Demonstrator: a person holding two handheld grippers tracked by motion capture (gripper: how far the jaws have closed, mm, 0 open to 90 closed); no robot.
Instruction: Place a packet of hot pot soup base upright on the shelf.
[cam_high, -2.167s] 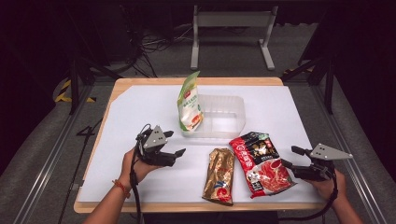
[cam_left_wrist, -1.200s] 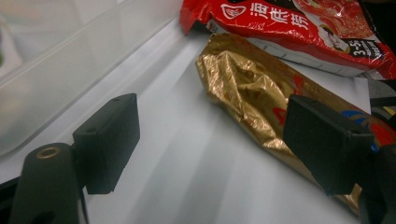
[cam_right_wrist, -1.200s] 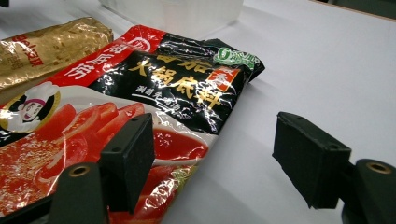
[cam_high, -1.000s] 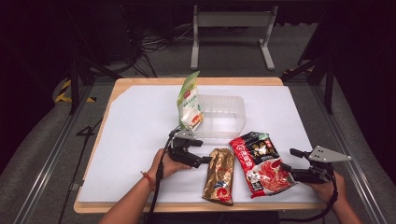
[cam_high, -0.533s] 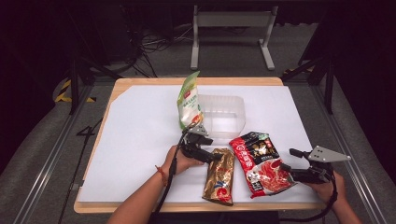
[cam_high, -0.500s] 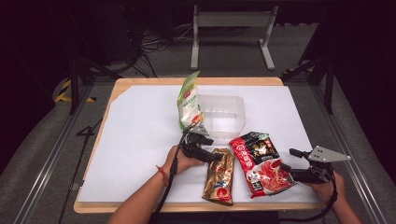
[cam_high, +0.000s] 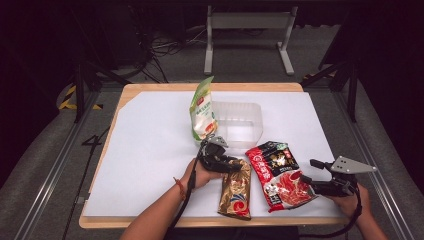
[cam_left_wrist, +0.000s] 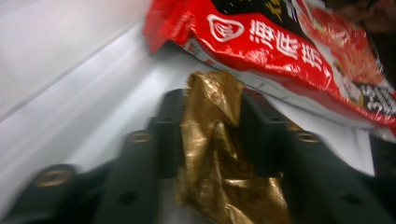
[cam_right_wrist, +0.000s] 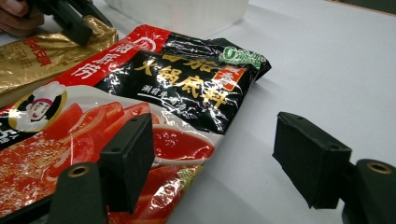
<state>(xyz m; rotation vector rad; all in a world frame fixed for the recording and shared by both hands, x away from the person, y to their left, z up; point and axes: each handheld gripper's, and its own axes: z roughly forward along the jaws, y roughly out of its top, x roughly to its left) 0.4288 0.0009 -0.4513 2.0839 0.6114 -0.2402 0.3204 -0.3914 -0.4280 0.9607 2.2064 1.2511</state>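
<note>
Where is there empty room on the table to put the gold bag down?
The white sheet lies bare left of the green pouch and left hand-held gripper. Another bare strip runs right of the clear tub. It is crowded near the front, where the gold bag and red packet lie together.

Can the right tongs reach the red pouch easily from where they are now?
Probably yes. The right tongs stand open beside the red pouch, with one jaw already over its edge, and nothing lies between them.

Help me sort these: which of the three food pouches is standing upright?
The green-and-white plastic pouch, propped against the clear plastic tray; the gold and red-and-black pouches lie flat.
</note>
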